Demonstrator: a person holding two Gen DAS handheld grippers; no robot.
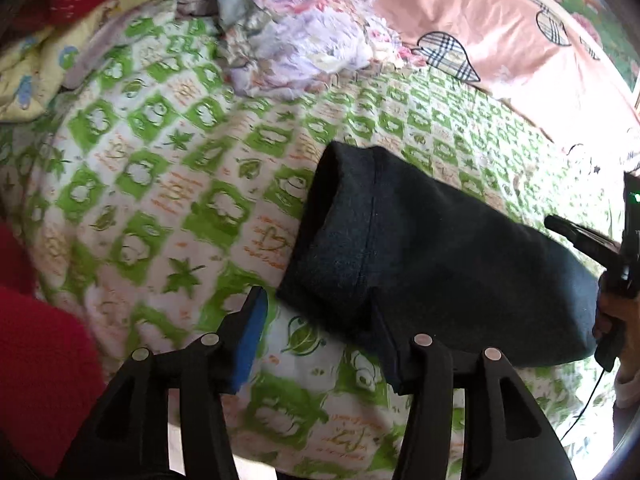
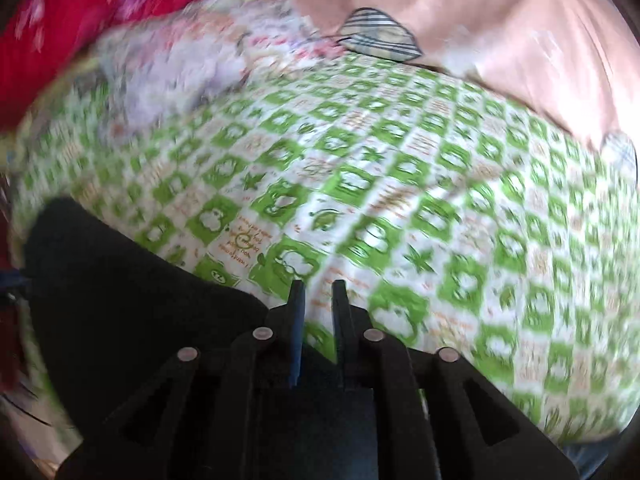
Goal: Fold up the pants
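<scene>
Dark navy pants [image 1: 420,248] lie folded on the green-and-white bed sheet [image 1: 160,184]. In the left wrist view my left gripper [image 1: 320,320] is open, its blue-padded left finger [image 1: 250,336] over the sheet and its right finger hidden behind the pants' near edge. My right gripper shows at the right edge of that view [image 1: 580,236], beside the pants' far side. In the blurred right wrist view the pants [image 2: 120,292] fill the lower left, and the right gripper [image 2: 318,288] has a narrow gap with nothing between the fingertips, held over the sheet [image 2: 400,200].
A crumpled floral cloth [image 1: 300,28] lies at the back of the bed. A pink quilt [image 1: 480,20] covers the back right. Red fabric [image 1: 36,360] sits at the near left, and a yellow patterned blanket [image 1: 36,72] at the far left.
</scene>
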